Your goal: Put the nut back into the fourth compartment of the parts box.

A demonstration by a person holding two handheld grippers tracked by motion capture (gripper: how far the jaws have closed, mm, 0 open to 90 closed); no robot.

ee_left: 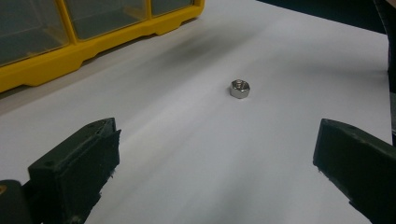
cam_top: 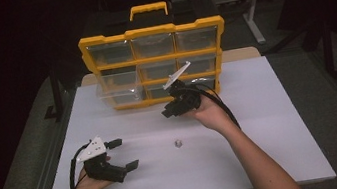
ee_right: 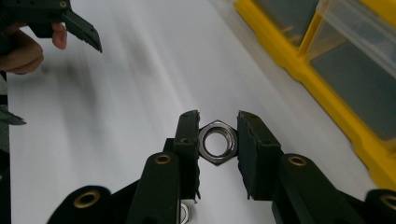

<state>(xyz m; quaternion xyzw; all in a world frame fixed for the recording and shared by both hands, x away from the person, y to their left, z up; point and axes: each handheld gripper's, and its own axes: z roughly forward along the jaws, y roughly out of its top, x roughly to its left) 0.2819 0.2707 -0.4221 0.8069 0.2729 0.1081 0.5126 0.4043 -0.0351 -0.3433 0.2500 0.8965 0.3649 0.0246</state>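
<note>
**Nut clamped in our right gripper**

Our table [cam_top: 270, 109] carries a yellow organizer [cam_top: 154, 61] with 1 clear drawer [cam_top: 117, 89] pulled out, just beyond our right gripper [cam_top: 171, 110]. That gripper is raised off the table and clamped on 1 hex nut [ee_right: 217, 142], held on edge between its 2 jaws. Our left gripper [cam_top: 127, 153] sits low with its jaws wide apart. A 2nd nut [ee_left: 239, 88] lies flat ahead of it, clear of both jaws.

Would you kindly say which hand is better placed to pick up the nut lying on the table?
Left. The left gripper faces the loose nut with fingers open, while the right gripper already grips another nut.
</note>
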